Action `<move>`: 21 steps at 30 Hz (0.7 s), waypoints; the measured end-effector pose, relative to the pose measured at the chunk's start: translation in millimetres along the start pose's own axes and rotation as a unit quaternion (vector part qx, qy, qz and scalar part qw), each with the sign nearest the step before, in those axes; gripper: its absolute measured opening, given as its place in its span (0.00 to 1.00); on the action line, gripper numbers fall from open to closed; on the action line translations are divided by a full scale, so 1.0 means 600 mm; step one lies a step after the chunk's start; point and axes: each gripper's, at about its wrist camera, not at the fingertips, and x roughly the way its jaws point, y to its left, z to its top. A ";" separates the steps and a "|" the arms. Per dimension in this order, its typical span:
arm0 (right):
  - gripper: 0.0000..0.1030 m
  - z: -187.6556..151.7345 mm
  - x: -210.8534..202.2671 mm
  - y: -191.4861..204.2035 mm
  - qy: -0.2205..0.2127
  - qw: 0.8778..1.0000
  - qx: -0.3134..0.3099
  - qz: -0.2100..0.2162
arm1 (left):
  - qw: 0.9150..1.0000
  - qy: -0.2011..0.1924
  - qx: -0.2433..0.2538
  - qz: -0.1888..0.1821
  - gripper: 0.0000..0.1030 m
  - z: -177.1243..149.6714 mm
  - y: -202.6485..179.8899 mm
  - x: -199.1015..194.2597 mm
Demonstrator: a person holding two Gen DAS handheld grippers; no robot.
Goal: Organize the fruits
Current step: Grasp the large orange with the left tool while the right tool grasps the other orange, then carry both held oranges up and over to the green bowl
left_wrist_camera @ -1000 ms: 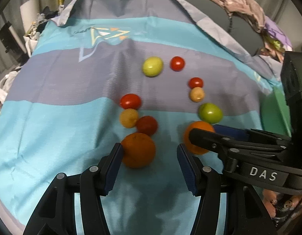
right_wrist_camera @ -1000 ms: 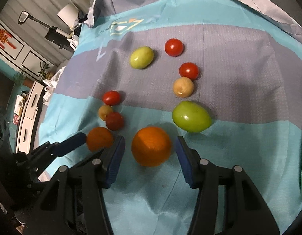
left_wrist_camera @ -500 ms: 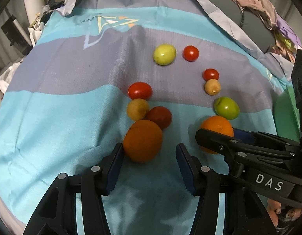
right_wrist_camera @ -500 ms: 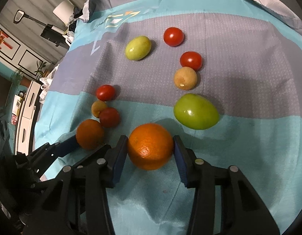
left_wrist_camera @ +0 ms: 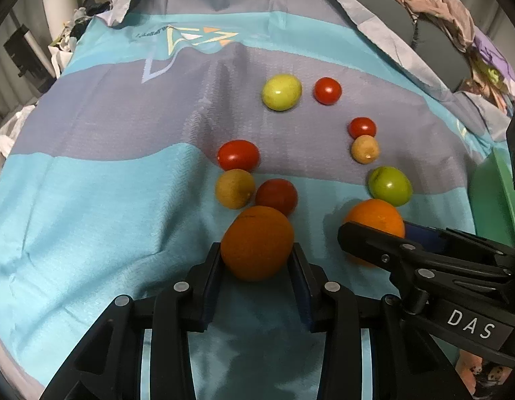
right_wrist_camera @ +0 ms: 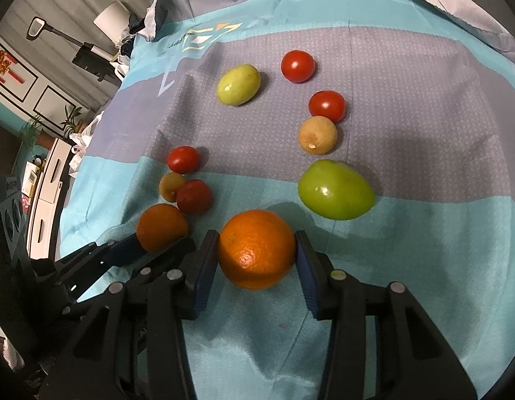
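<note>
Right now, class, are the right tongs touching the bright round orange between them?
Touching. The right wrist view shows both blue pads of the right tongs pressed against the sides of the bright round orange, no gap visible.

Left gripper (left_wrist_camera: 256, 260) low and level, blue-padded fingers (left_wrist_camera: 212, 268) pressed against both flanks of a fruit between them. Right gripper (right_wrist_camera: 256, 260) likewise clamped, pads (right_wrist_camera: 306, 266) touching both sides of its load. Set side by side, right gripper's black fingers crossing just right of the left's fingertips.
</note>
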 end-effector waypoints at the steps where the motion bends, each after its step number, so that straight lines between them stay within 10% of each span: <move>1: 0.44 0.000 -0.001 0.001 -0.001 1.000 0.000 -0.001 | 1.000 0.000 0.000 -0.002 0.39 0.001 -0.001 -0.002; 21: 0.44 -0.001 -0.074 -0.003 -0.055 0.998 0.005 0.007 | 0.998 -0.051 0.011 -0.023 0.39 0.010 -0.022 -0.058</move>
